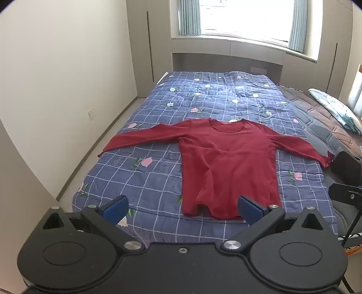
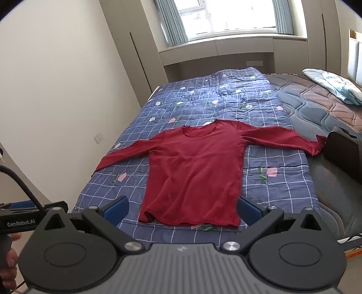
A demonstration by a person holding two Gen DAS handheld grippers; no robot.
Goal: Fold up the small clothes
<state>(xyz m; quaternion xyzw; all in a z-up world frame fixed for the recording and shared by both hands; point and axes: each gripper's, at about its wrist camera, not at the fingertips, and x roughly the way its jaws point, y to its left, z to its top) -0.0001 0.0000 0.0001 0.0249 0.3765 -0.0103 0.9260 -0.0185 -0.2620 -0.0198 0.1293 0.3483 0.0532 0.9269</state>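
Both grippers — left (image 1: 182,209), right (image 2: 182,210) — gape wide, empty; a deep pinch on the shirt (image 1: 226,162) could snag the quilt (image 1: 147,181).

Bed (image 1: 316,117): blue checked floral quilt (image 1: 158,171) covers the left portion; bare quilted mattress along the right edge. Folded light patterned bedding (image 2: 332,86) at the far right corner. Curtained window (image 2: 226,18) beyond the far edge.

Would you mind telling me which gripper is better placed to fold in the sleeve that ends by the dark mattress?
Probably the right gripper: its view sits closer to that sleeve, and both grippers are open and empty above the red shirt hem.
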